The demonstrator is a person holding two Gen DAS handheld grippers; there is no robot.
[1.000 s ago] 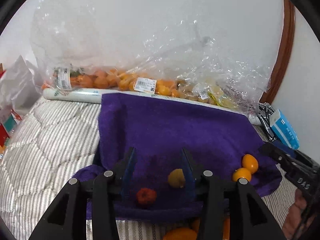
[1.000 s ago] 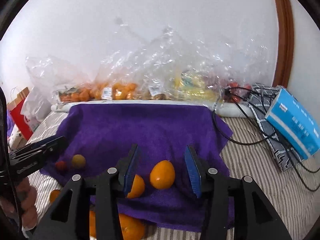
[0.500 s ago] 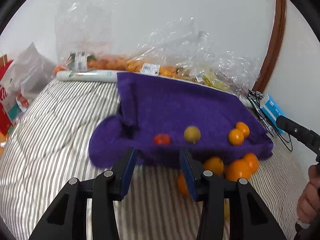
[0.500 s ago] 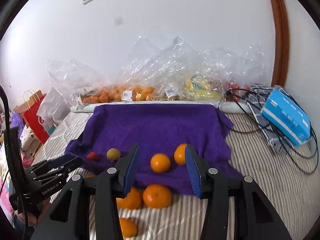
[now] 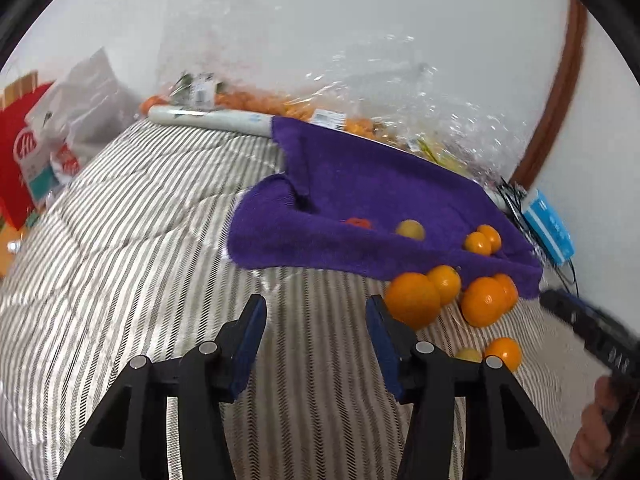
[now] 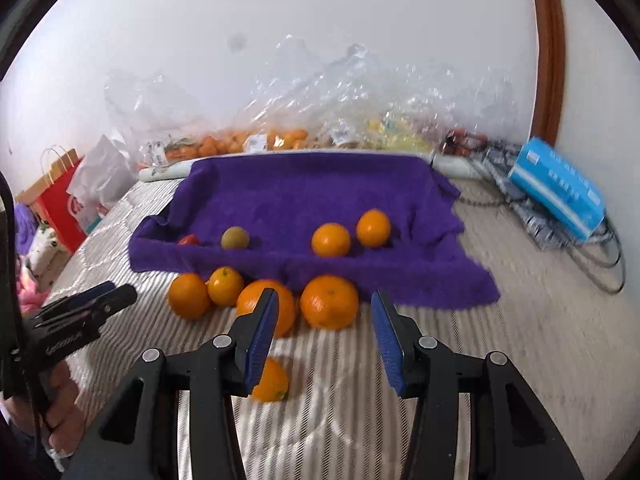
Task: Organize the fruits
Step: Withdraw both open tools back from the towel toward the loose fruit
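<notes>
Both hand-held grippers gape empty, left just widened, right before oranges fronting the purple towel.

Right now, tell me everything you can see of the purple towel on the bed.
The purple towel is a deep violet, fuzzy terry-looking cloth spread on the striped quilt, its far edge reaching a white roll by the wall. It lies rumpled, not flat: the left corner is folded over and the front edge is wavy. On it rest two small oranges, a yellow-green fruit and a small red one. Larger oranges sit against its front edge. Neither gripper touches it.
</notes>
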